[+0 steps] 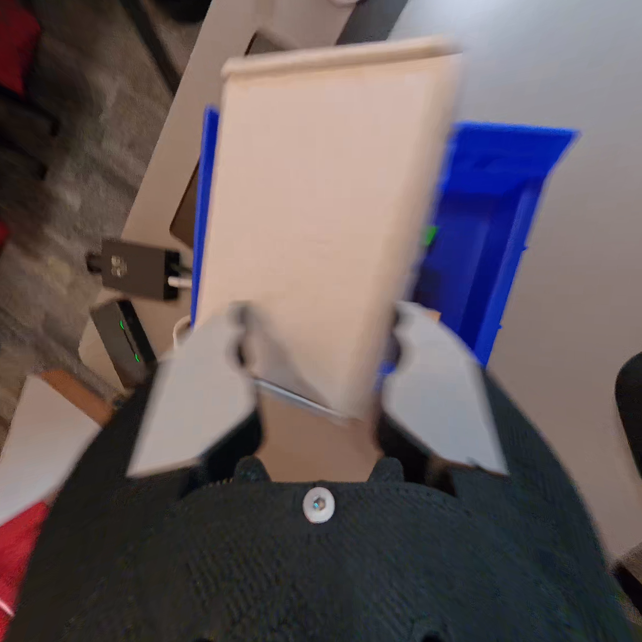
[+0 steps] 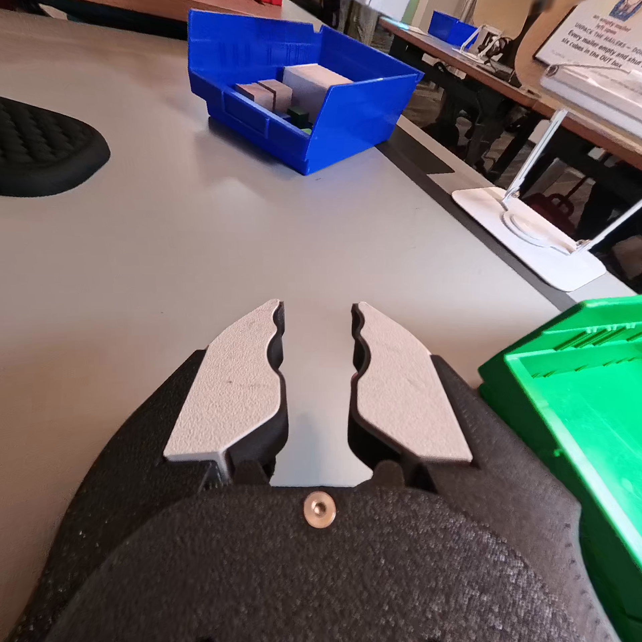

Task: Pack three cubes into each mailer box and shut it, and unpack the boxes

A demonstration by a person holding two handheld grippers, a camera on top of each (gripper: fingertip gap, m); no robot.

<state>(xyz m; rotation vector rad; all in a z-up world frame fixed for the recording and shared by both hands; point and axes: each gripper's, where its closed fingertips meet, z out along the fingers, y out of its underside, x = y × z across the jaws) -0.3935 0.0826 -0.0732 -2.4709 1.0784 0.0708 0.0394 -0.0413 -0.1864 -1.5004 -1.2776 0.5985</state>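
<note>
My left gripper [image 1: 319,312] is shut on the near end of a white mailer box [image 1: 319,191] and holds it closed and tilted above a blue bin [image 1: 493,215]. The view is blurred with motion. My right gripper [image 2: 318,309] is open and empty, low over the grey table [image 2: 173,243]. Ahead of it stands the blue bin [image 2: 347,114], which holds another white mailer box [image 2: 309,81], wooden cubes [image 2: 267,93] and a dark green cube [image 2: 300,114]. A green bin [image 2: 583,399] sits close on the right gripper's right.
A black textured body [image 2: 41,146] lies at the left edge of the right wrist view. A white sign stand [image 2: 521,236] sits at the table's right edge. In the left wrist view, black devices [image 1: 135,267] and carpet lie beyond the table edge. About 45 cm separates my left fingertips from my right. To reach the black textured body [image 2: 41,146] in a straight line is about 30 cm for my right fingers, about 35 cm for my left.
</note>
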